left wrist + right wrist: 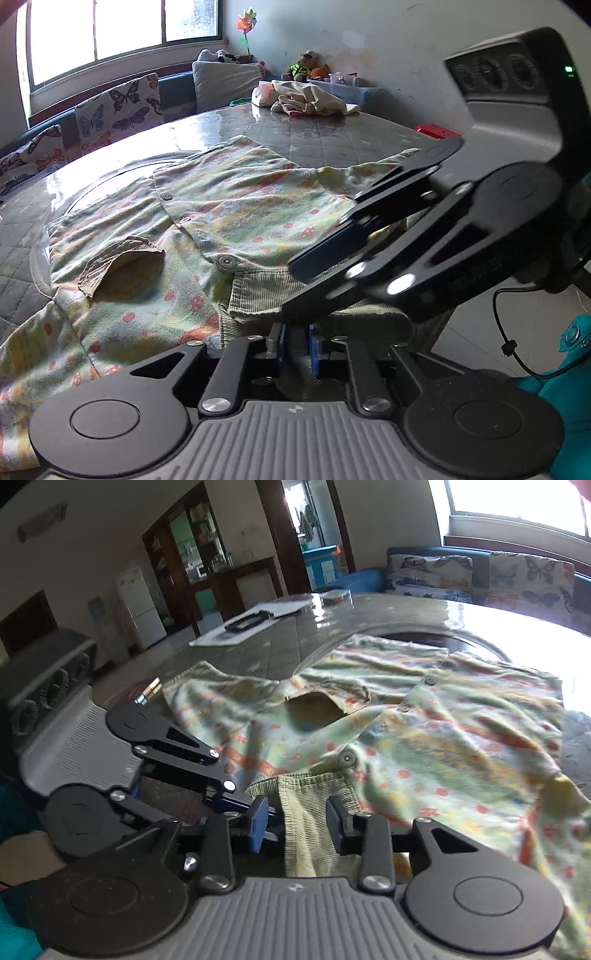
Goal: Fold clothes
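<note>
Left wrist view shows the left gripper pinched narrowly on the ribbed olive hem of the flowered garment at the table's near edge. Just beside it, the right gripper has its jaws spread either side of the same hem, not closed on it. Farther off, the garment lies spread across the table's middle; a cloth pile sits at the far edge.

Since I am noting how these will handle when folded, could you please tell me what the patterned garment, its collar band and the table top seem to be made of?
Patterned garment: soft woven cotton or flannel, matte, judging by its loose wrinkles and faded print.
Collar band: ribbed knit or fine corduroy, olive, showing parallel ridges.
Table top: quilted fabric under a clear glossy sheet, probably glass or plastic, given the strong window glare.
</note>
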